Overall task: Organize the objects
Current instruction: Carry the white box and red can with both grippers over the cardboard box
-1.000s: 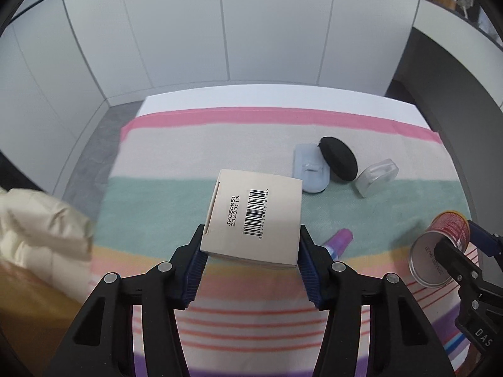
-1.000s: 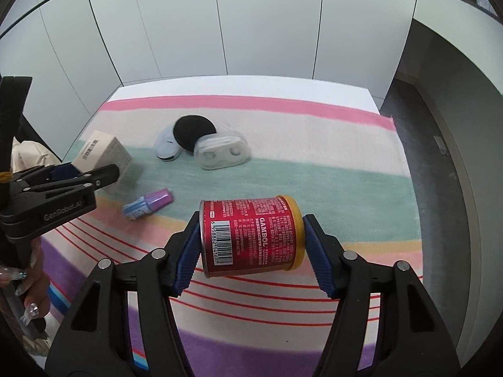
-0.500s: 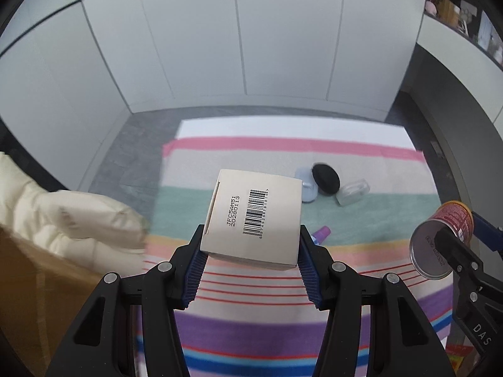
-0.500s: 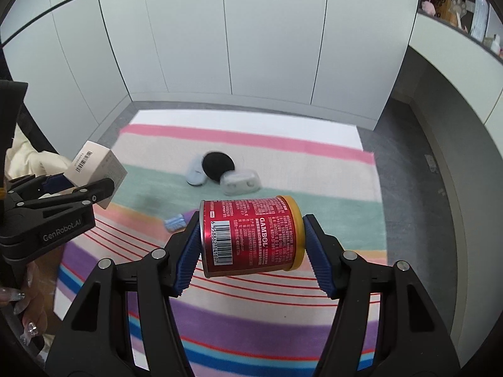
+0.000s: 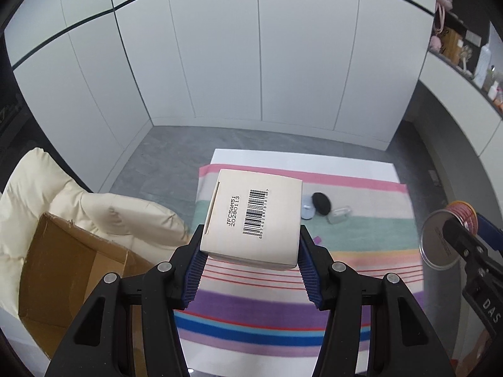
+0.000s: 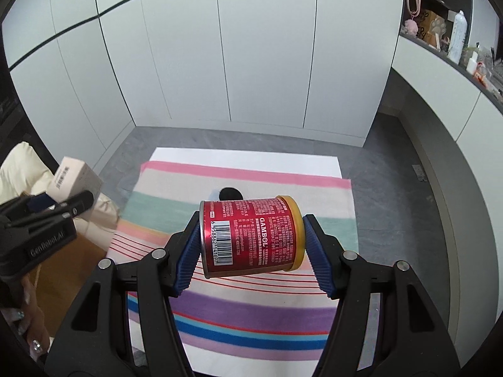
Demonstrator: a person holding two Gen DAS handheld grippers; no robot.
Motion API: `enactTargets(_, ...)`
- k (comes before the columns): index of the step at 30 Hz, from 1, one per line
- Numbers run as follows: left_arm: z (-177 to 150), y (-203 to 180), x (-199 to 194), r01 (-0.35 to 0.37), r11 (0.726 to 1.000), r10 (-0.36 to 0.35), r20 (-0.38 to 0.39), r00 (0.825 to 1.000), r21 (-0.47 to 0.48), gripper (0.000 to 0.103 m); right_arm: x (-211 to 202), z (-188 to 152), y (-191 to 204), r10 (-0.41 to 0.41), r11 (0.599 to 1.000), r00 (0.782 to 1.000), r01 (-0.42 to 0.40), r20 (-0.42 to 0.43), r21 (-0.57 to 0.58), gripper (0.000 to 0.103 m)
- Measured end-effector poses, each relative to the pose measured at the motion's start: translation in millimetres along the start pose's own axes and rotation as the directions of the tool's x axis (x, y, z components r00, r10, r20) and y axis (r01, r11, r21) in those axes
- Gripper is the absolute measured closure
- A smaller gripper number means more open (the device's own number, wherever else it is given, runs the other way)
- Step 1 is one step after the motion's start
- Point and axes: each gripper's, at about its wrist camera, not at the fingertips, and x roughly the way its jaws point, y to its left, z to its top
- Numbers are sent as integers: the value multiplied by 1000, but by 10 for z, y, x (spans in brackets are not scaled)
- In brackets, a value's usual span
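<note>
My left gripper (image 5: 250, 265) is shut on a beige carton with a barcode (image 5: 253, 218) and holds it high above the striped cloth (image 5: 283, 311). My right gripper (image 6: 251, 249) is shut on a red GAMBOL can (image 6: 251, 235), lying sideways between the pads, also high above the cloth (image 6: 251, 314). The can's metal end (image 5: 441, 238) shows at the right of the left wrist view. The carton (image 6: 75, 177) shows at the left of the right wrist view. A black oval pad (image 5: 321, 203), a pale blue case (image 5: 306, 209), a clear case (image 5: 339, 215) and a purple tube (image 5: 317, 239) lie on the cloth.
An open cardboard box (image 5: 63, 279) stands on the floor left of the cloth, with a cream padded jacket (image 5: 63, 201) draped behind it. White cabinet doors (image 5: 251, 62) close the back. A shelf with bottles (image 6: 456, 37) runs along the right wall.
Both grippers have risen well above the cloth with their loads. The objects on the cloth look smaller, and the cardboard box has come into view at the left.
</note>
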Motion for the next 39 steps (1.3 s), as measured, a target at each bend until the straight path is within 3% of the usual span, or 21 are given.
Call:
enactTargets(7, -22, 66, -308, 21, 999, -21, 12, 1000, -38, 48, -316, 89, 33, 3, 1000, 1000, -3, 20, -5, 39)
enactTargets(10, -45, 66, -413, -11, 1000, 12, 30, 999, -29, 48, -378, 77, 48, 5, 1000, 1000, -5, 24, -10, 39)
enactTargets(17, -128, 41, -556, -4, 1000, 4, 30, 1000, -9, 48, -473, 8, 48, 13, 1000, 1000, -13, 11, 4, 39)
enactTargets(39, -802, -3, -1279, 19, 999, -21, 43, 999, 42, 48, -1141, -685, 49, 45, 999, 999, -45, 14, 13, 39)
